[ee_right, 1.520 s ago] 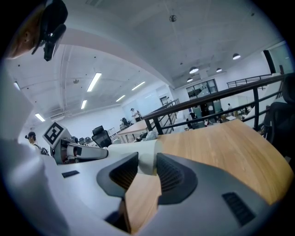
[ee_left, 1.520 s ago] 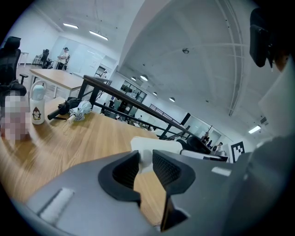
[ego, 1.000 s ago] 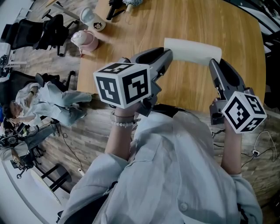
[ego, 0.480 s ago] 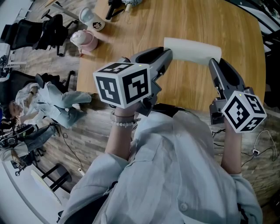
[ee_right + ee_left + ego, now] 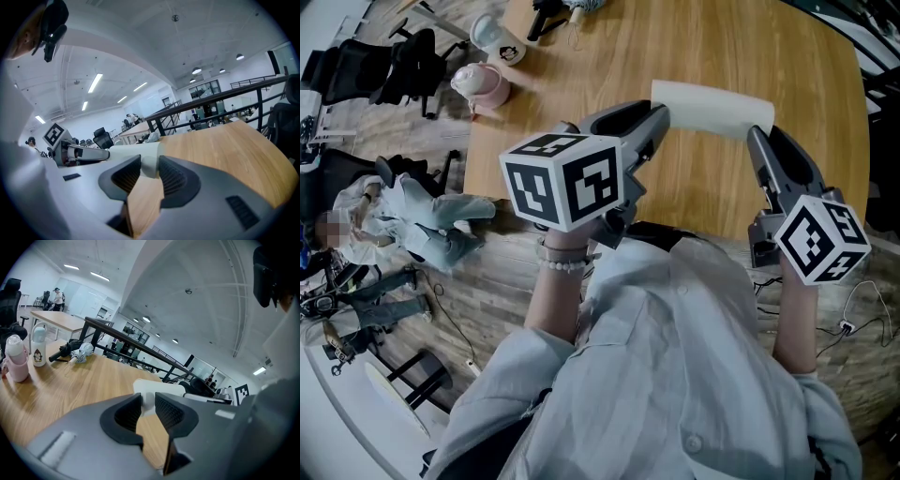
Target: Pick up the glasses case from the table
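The white oblong glasses case (image 5: 712,108) spans the gap between my two grippers over the wooden table (image 5: 581,112). My left gripper (image 5: 654,117) is shut on its left end, and in the left gripper view that end (image 5: 149,392) fills the space between the ribbed pads. My right gripper (image 5: 757,133) is shut on the other end. The right gripper view shows the case (image 5: 140,157) wedged between the pads, with the left gripper behind it. I cannot tell whether the case rests on the table or hangs just above it.
At the table's far left stand a pink bottle (image 5: 483,86) and a white bottle (image 5: 497,42), with a folded umbrella (image 5: 567,11) beyond them. The table's near edge runs just under my hands. Black chairs (image 5: 375,66) and a person (image 5: 412,220) are on the floor at the left.
Both grippers and the case have kept still. Only the person on the floor at the left has shifted a little.
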